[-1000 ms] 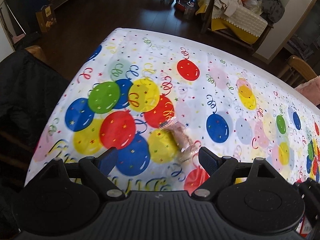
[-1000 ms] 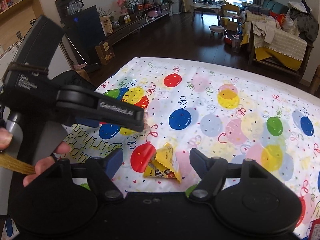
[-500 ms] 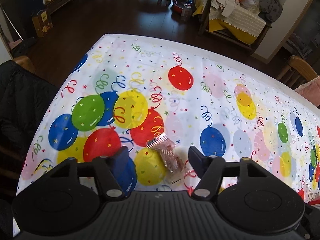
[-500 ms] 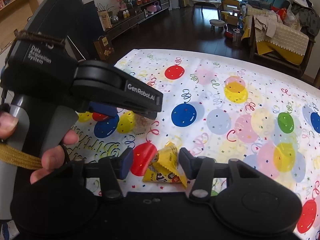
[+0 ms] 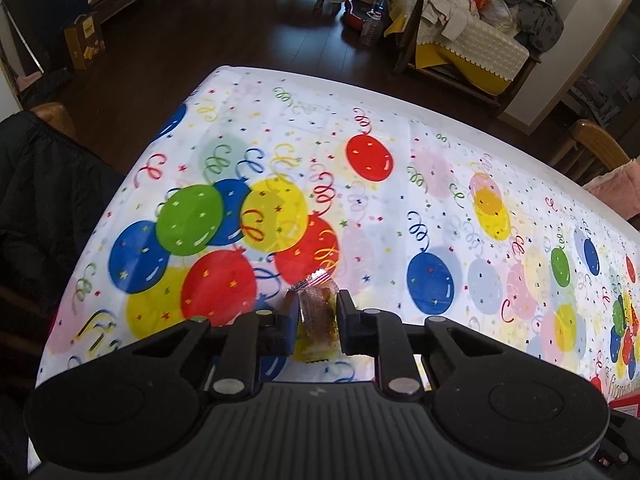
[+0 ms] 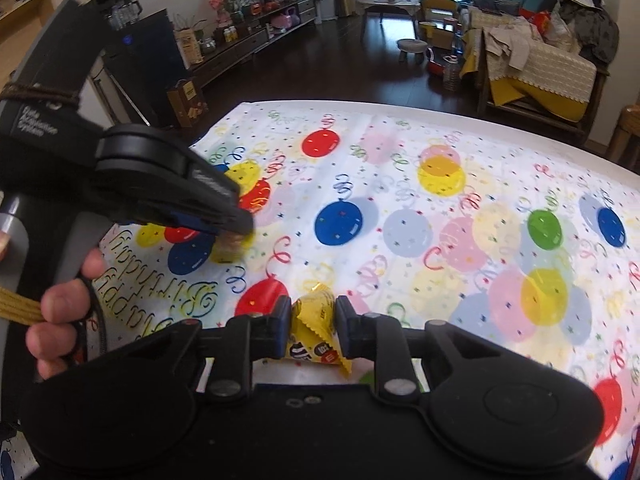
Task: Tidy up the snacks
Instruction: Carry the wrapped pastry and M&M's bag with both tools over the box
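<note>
A small snack in a clear wrapper [image 5: 316,306] lies on the balloon-print tablecloth [image 5: 400,208] near its front edge. My left gripper [image 5: 318,316] is closing, its pads pressing the wrapper from both sides. In the right wrist view a yellow candy packet [image 6: 316,340] stands pinched between the pads of my right gripper [image 6: 313,320], which is shut on it. The left gripper [image 6: 240,226] shows there too, at the left, held by a person's hand [image 6: 64,312], with the clear-wrapped snack [image 6: 232,246] blurred under its tips.
A chair draped with a black jacket [image 5: 40,200] stands at the table's left edge, and a wooden chair [image 5: 592,152] at the far right. A red box corner [image 5: 624,400] peeks in at the lower right. A bench piled with clothes [image 5: 472,40] sits beyond the table.
Both grippers went from wide open to closed, the left on the clear-wrapped snack and the right on the yellow packet. Neither hand shifted much.
</note>
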Available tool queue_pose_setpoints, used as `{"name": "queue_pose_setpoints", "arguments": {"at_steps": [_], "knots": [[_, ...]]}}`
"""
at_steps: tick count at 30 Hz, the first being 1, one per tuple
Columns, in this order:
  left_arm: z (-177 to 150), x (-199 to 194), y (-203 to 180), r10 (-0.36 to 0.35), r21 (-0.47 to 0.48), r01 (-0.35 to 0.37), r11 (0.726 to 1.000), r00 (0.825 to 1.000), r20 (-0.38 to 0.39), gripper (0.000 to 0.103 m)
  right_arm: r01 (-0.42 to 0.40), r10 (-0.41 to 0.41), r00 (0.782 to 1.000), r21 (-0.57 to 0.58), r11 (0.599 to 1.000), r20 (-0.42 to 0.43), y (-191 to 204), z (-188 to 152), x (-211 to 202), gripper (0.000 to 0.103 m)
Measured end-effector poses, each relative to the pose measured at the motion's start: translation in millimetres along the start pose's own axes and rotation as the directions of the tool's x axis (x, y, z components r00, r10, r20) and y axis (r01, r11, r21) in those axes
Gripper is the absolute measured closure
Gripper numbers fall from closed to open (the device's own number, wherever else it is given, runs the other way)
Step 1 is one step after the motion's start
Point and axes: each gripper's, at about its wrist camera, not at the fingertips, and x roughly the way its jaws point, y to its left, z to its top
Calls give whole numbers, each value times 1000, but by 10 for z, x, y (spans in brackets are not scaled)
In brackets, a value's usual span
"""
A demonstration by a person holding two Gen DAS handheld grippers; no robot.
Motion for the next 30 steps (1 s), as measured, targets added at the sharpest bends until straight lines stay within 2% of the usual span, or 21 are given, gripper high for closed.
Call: {"name": "queue_pose_setpoints", "arguments": {"at_steps": [13, 24, 30], "knots": [[-277, -538, 102, -40, -21, 40, 999, 999, -2, 84, 15, -18, 999, 68, 998, 37, 3, -259, -604, 81], [-696, -1300, -114, -128, 37, 127, 991, 991, 25, 84, 42, -53, 994, 116, 992, 99, 46, -575, -1455, 81], [-968, -1656, -299, -136, 87, 132, 987, 990, 35, 84, 75, -95, 987, 152, 985, 129, 69, -813, -1923, 81]]}}
